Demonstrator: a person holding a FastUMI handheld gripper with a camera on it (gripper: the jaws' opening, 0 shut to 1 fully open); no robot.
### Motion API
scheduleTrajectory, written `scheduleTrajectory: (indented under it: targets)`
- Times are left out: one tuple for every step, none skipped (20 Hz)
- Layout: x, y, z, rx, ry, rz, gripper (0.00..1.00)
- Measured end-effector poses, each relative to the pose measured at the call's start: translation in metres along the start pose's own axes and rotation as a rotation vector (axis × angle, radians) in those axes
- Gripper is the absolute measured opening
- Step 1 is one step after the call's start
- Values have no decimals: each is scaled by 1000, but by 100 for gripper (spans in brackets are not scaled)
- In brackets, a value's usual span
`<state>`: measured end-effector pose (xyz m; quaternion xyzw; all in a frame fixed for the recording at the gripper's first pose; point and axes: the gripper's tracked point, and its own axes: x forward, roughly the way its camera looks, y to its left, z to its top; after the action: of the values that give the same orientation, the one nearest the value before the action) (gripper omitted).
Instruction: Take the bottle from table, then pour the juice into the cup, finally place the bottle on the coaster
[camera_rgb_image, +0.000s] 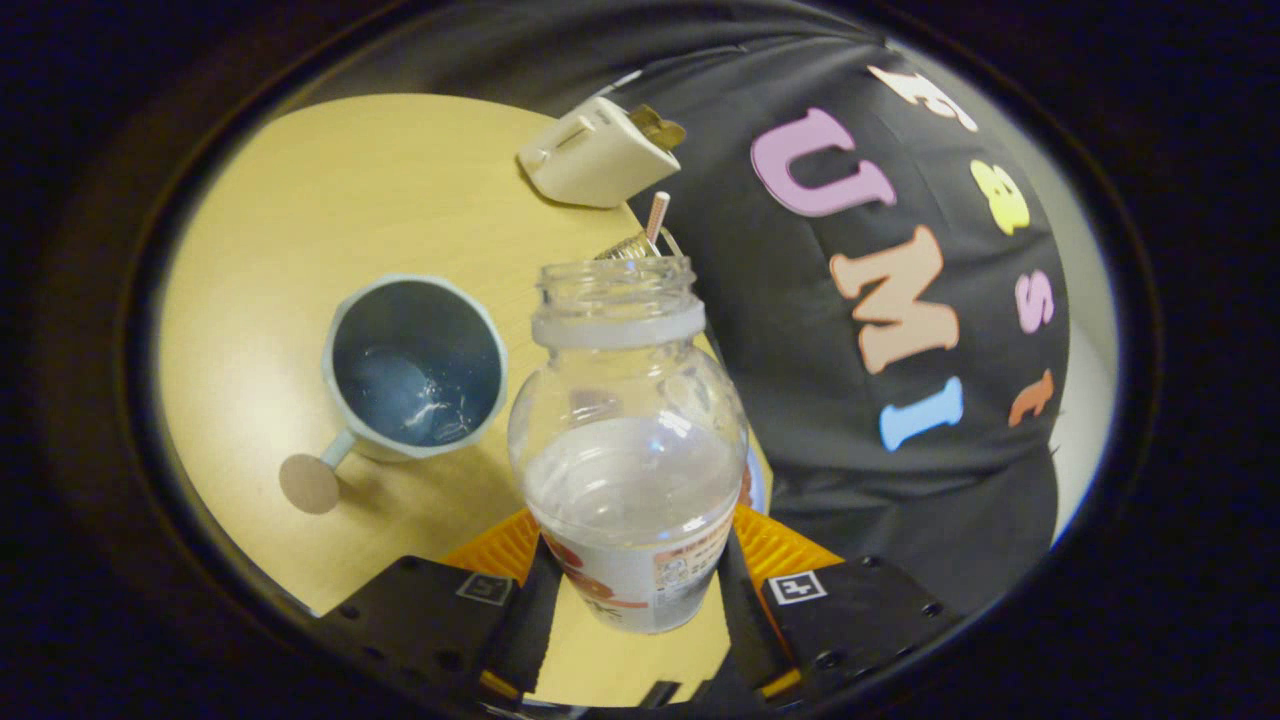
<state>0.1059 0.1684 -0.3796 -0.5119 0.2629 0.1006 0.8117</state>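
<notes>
Gripper view: gripper (632, 575) clamps the bottle (628, 440), label unreadable, beside the cup (415, 365).

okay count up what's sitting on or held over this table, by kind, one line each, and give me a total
Bottles: 1, the bottle, uncapped, held between the gripper fingers.
Cups: 1, the cup beside it on the table.
Toasters: 1, the toaster beyond them.
Straws: 1, the straw behind the bottle's neck.
Total: 4

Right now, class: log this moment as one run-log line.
gripper: shut on bottle | bottle: open, uncapped, part full, raised | cup: beside bottle, liquid inside | toaster: beyond
</notes>
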Motion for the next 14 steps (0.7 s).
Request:
scheduleTrajectory:
  targets:
    - [4,0,-2,56,11,21,77]
    - [7,1,-1,114,16,48,77]
    - [10,3,-1,177,19,81,77]
    - [13,4,1,237,24,112,77]
    - [13,2,2,285,27,135,77]
    - [16,-4,6,327,21,142,77]
    - [20,-7,8,370,18,153,77]
    - [23,-10,13,418,14,171,77]
    - [28,-12,17,471,4,190,77]
    - [32,-15,23,523,-1,208,77]
    - [35,-16,27,576,-1,224,77]
    - [39,-20,31,628,-3,235,77]
    - [44,-23,36,679,-9,248,77]
    - [50,-25,42,732,-18,264,77]
